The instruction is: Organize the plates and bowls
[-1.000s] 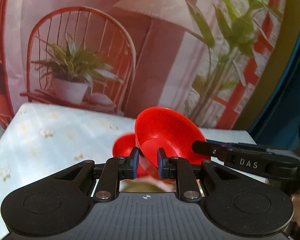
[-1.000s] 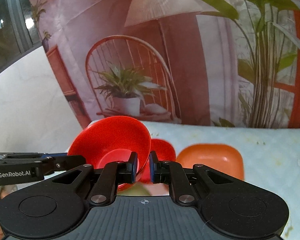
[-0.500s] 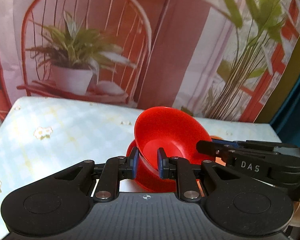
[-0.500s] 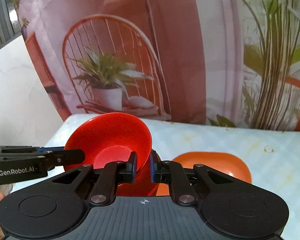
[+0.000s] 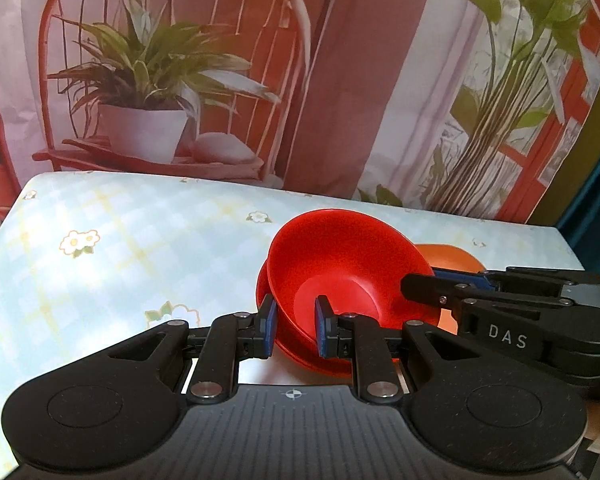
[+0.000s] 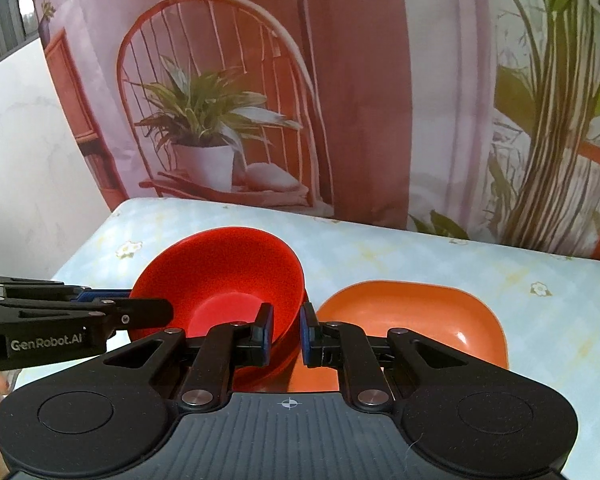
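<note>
A red bowl point(image 5: 340, 272) point(image 6: 228, 276) is gripped from two sides. My left gripper point(image 5: 296, 328) is shut on its near rim, one pad inside and one outside. My right gripper point(image 6: 286, 330) is shut on the rim at the bowl's right side, and shows in the left wrist view as a black arm point(image 5: 420, 292). The left gripper point(image 6: 156, 310) reaches in from the left in the right wrist view. Under the held bowl sits a second red bowl point(image 5: 300, 356), and the held one is nested low in it, slightly tilted. Whether the two touch I cannot tell.
An orange square plate point(image 6: 412, 316) point(image 5: 452, 254) lies on the table just right of the bowls. The table has a pale blue flowered cloth point(image 5: 100, 248). A printed backdrop point(image 5: 340, 80) hangs right behind the table's far edge.
Both grippers have come down and forward with the red bowl. It now sits low over the second red bowl, which showed behind it a second ago.
</note>
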{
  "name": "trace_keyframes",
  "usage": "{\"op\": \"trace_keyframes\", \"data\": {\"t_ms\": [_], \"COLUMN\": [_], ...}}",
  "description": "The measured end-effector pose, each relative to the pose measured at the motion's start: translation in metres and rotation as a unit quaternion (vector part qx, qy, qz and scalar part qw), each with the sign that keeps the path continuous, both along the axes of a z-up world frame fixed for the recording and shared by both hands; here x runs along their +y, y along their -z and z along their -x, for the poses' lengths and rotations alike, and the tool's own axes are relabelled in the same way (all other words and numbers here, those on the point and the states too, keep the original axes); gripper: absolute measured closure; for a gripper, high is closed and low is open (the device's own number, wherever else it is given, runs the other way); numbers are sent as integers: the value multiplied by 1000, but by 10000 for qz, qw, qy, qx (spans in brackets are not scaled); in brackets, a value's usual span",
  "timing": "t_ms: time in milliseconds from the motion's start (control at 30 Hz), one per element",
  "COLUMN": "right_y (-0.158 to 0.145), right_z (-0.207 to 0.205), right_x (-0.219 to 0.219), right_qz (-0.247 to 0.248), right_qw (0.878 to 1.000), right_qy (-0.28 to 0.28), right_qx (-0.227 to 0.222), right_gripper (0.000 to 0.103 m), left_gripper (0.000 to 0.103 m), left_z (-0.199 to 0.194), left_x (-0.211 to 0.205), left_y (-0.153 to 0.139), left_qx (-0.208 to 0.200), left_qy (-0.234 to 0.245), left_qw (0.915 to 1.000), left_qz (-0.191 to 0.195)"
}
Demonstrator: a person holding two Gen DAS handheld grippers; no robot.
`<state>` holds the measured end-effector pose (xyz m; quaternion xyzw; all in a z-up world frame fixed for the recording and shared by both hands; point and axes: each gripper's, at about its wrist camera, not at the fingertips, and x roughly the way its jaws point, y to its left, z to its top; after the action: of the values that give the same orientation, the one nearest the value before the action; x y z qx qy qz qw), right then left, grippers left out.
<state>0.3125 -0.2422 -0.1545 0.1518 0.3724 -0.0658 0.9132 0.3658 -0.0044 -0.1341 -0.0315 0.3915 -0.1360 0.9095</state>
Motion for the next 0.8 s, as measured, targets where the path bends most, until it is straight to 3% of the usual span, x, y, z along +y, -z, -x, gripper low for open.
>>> {"op": "trace_keyframes", "data": {"t_ms": [133, 433, 800], "right_y": [0, -11, -17], "right_z": [2, 23, 48], "right_x": [0, -14, -37], "right_qz": [70, 261, 270], "right_qw": [10000, 9996, 9992], "right_qy": [-41, -56, 240], "right_qx": [9, -137, -154], "right_gripper": [83, 83, 83], "left_gripper": [79, 79, 79], "left_z": [2, 18, 43], "left_x": [1, 3, -23], "left_y": [-1, -20, -30], "left_qx": [-38, -291, -353], "left_qy": [-78, -76, 177], "left_qw": [9999, 9995, 9990], "left_qz": [-70, -17, 207]}}
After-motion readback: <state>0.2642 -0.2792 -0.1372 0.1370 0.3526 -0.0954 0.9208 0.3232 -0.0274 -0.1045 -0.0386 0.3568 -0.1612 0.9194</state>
